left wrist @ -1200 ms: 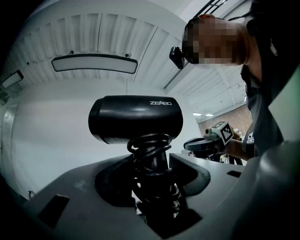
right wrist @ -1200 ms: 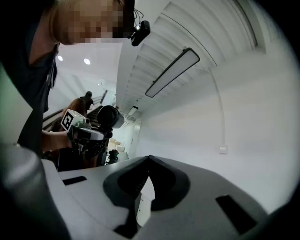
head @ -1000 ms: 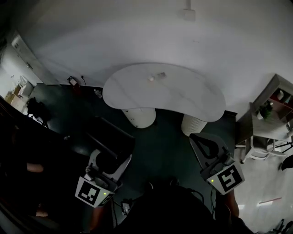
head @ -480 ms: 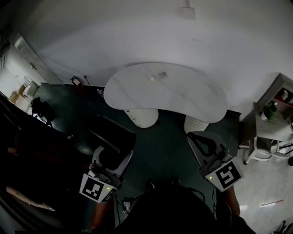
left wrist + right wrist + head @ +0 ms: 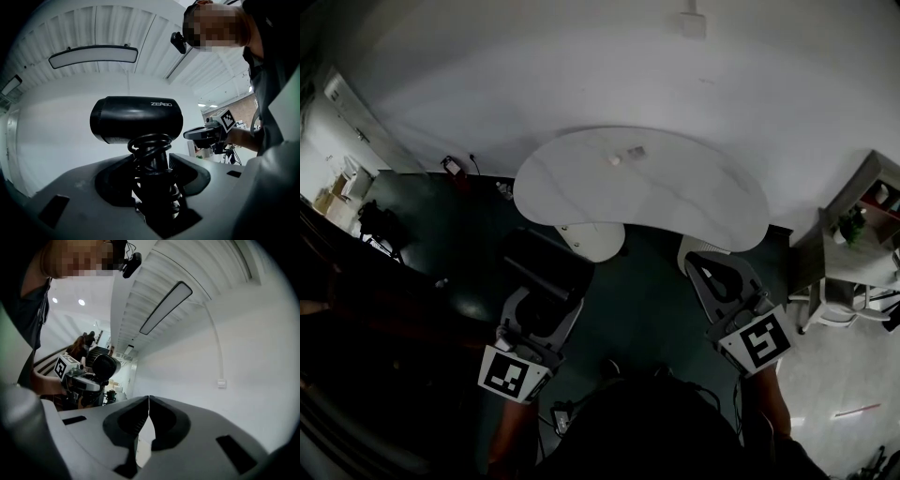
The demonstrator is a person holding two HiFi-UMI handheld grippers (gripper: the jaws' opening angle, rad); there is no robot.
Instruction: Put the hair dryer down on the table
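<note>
Darkness in the head view nearly swallows the hair dryer [image 5: 546,270], held short of the table [image 5: 675,202], off its top. The left gripper [image 5: 154,185] clamps its cord-wrapped handle [image 5: 151,157]; the right gripper [image 5: 148,404] has its jaws together on nothing.

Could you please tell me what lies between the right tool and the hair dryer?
Only a bare stretch of dark floor lies between the right tool and the hair dryer, as the head view shows.

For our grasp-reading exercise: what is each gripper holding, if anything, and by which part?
The left gripper holds the hair dryer by its cord-wrapped handle; the right gripper is shut, holding nothing.
</note>
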